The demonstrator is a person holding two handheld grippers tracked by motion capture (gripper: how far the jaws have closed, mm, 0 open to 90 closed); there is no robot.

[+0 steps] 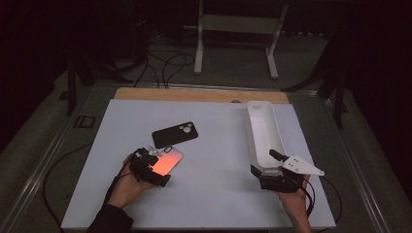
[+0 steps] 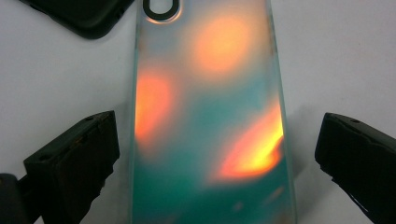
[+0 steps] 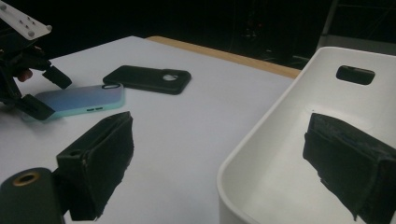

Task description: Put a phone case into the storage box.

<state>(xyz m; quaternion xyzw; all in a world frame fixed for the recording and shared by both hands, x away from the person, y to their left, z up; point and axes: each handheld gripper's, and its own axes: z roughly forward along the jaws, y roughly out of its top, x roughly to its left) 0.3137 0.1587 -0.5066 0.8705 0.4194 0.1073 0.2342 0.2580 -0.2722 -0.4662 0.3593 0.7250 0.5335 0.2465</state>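
We see the left gripper (image 1: 154, 167) with jaws spread wide on either side of the iridescent phone case (image 2: 210, 116), not touching it; the case lies flat on the white table (image 1: 214, 160), just beside a black phone case (image 1: 175, 134). The right gripper (image 1: 272, 167) (likewise wide open) straddles the near wall of the white tray (image 3: 261, 154).

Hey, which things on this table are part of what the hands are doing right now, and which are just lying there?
In use:
- iridescent phone case, between the open left gripper jaws
- white tray, its near wall between the open right gripper jaws

Lying about:
- black phone case
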